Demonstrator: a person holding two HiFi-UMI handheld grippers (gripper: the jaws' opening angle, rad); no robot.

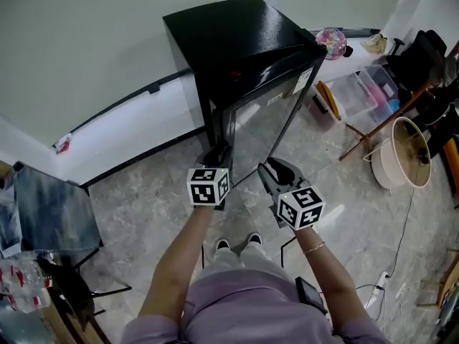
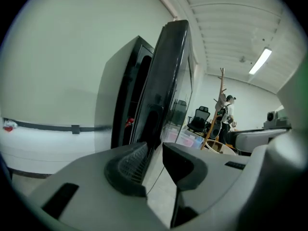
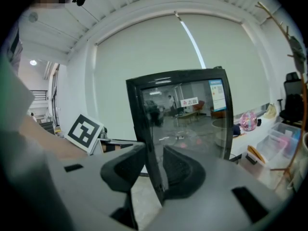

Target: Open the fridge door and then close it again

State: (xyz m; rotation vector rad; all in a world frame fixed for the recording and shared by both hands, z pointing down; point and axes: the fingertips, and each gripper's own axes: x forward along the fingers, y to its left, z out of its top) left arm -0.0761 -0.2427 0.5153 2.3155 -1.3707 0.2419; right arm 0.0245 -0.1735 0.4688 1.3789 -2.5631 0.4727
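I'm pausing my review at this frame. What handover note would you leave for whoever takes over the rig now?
Left hand-held gripper: jaws slightly apart at the free edge of the fridge door, gripping nothing.
Right hand-held gripper: jaws apart, door edge lined up between them, no clamp seen.
Fridge: door ajar.
Done: door is off its seal.
Left: shut it fully.
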